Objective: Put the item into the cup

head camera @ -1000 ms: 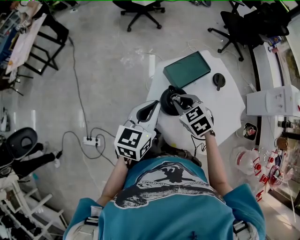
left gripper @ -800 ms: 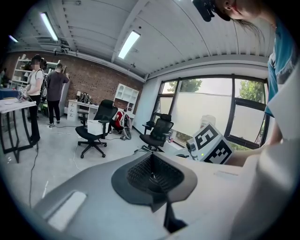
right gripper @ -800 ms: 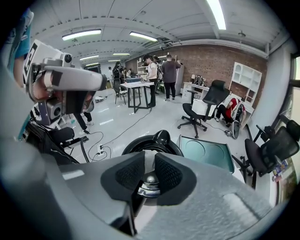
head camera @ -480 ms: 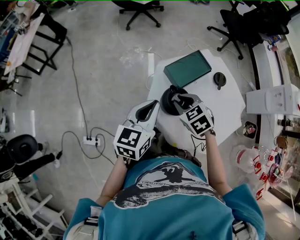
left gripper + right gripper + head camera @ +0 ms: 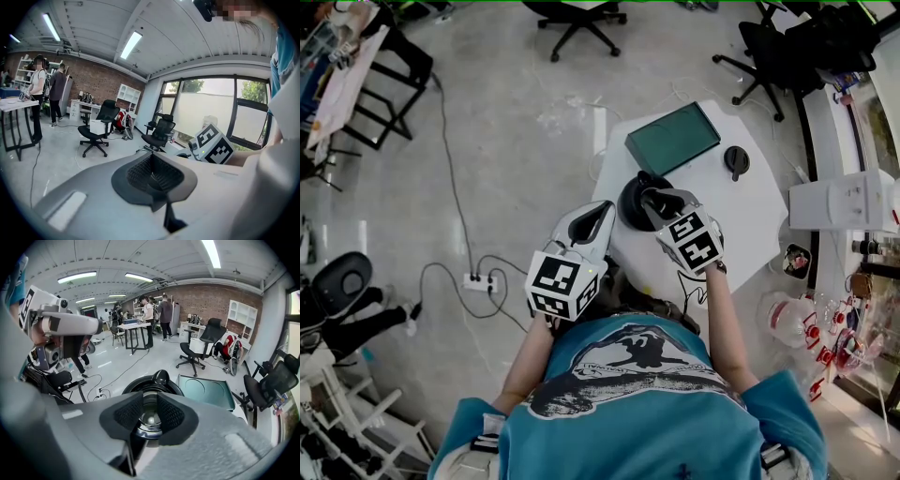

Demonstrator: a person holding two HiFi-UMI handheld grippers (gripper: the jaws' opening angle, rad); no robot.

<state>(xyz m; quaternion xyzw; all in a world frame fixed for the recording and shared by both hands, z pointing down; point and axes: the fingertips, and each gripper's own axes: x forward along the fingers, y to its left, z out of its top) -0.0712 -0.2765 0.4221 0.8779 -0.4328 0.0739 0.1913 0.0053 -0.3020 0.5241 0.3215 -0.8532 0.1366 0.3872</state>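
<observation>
A black cup (image 5: 634, 201) with a shiny steel inside (image 5: 149, 417) stands near the left edge of the white table (image 5: 741, 220). My right gripper (image 5: 653, 201) hangs right over its mouth. In the right gripper view its jaws (image 5: 150, 411) stand a little apart, with only the cup's inside showing between the pads. No loose item shows between them. My left gripper (image 5: 598, 218) is beside the cup, off the table's left edge and over the floor. Its pads (image 5: 151, 174) meet with nothing between them.
A green tray (image 5: 673, 138) lies at the table's far side, and a small black lid (image 5: 736, 161) sits to its right. A white box (image 5: 844, 202) stands further right. Cables and a power strip (image 5: 476, 280) lie on the floor to the left. Office chairs (image 5: 577, 21) stand beyond.
</observation>
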